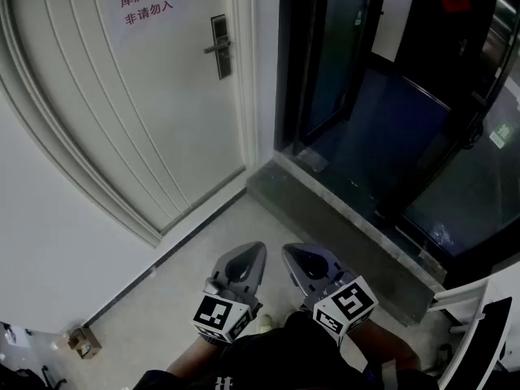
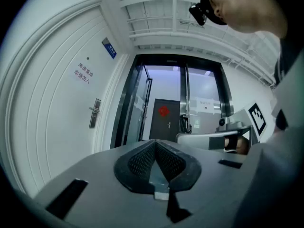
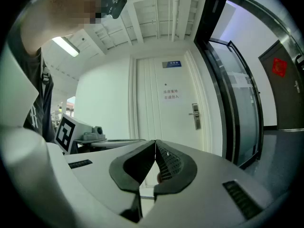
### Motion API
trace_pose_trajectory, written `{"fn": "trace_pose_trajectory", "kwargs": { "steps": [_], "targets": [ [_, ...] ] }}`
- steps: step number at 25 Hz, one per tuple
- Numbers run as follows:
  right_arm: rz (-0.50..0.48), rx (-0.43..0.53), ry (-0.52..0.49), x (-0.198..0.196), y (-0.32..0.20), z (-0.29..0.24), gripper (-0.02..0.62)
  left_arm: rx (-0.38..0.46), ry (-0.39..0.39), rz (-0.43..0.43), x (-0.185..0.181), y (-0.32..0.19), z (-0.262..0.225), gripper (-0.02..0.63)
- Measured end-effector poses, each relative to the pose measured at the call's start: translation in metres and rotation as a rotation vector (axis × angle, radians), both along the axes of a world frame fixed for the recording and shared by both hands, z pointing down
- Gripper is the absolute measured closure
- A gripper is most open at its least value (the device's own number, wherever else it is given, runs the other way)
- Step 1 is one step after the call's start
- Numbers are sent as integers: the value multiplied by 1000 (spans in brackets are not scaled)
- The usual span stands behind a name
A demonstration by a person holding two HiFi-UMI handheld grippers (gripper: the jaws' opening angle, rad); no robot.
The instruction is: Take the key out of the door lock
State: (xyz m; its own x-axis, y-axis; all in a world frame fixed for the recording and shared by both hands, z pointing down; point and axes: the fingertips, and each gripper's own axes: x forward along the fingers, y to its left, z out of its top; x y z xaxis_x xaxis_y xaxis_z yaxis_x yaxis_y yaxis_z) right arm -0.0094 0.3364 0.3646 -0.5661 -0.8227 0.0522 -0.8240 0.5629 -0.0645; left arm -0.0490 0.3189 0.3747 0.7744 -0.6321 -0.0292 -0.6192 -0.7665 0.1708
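Observation:
The white door (image 1: 122,96) stands closed at the upper left of the head view, with a red-lettered sign (image 1: 146,5) on it. Its metal lock plate with a lever handle (image 1: 219,45) is at the door's right edge; the lock plate (image 2: 95,113) also shows in the left gripper view, and the lock plate (image 3: 195,116) in the right gripper view. I cannot make out a key at this distance. My left gripper (image 1: 244,256) and right gripper (image 1: 297,256) are held side by side low near my body, far from the lock. The left gripper (image 2: 155,142) is shut on nothing, as is the right gripper (image 3: 155,142).
Dark glass doors (image 1: 390,96) fill the right side behind a grey stone threshold (image 1: 341,218). A small cardboard box (image 1: 84,342) lies on the floor by the white wall at lower left. A white frame (image 1: 479,315) juts in at lower right.

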Motion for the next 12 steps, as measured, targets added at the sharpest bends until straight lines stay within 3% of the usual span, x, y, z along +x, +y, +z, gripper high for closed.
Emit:
{"fn": "trace_pose_trajectory", "kwargs": {
  "steps": [6,12],
  "targets": [
    [-45,2,-3,10,-53,6,580,-3,1,-62,7,-51,7,600],
    [-103,1,-5,35,-119,5,581,9,-10,-103,38,-114,4,600]
  ]
}}
